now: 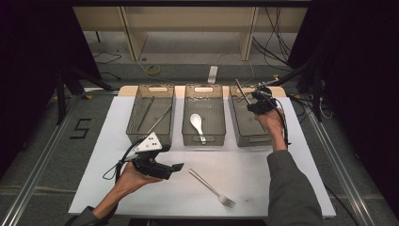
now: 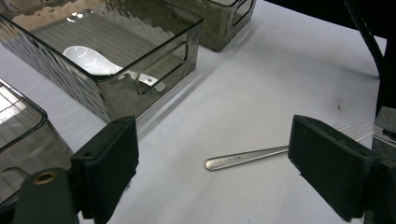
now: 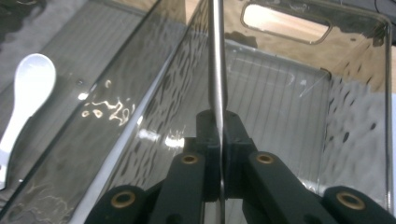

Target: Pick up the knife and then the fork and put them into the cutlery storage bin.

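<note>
My right gripper (image 1: 254, 100) is shut on a slim metal utensil handle (image 1: 242, 90) over the right clear bin (image 1: 254, 140). In the right gripper view the handle (image 3: 217, 60) rises straight up from between the closed jaws of the gripper (image 3: 218, 128), above the bin's ribbed floor (image 3: 280, 93). A metal fork (image 1: 212, 188) lies on the white mat, tines toward the front. My left gripper (image 1: 175, 167) stands open just left of the fork's handle (image 2: 243, 157), with nothing between the jaws of this gripper (image 2: 215, 142).
The middle bin (image 1: 203, 140) holds a white spoon (image 1: 196, 124), which the gripper views catch too (image 2: 91, 60) (image 3: 28, 93). Inside the left bin (image 1: 150, 87) are thin metal sticks (image 1: 160, 117). Dark floor and cables surround the white mat (image 1: 263, 174).
</note>
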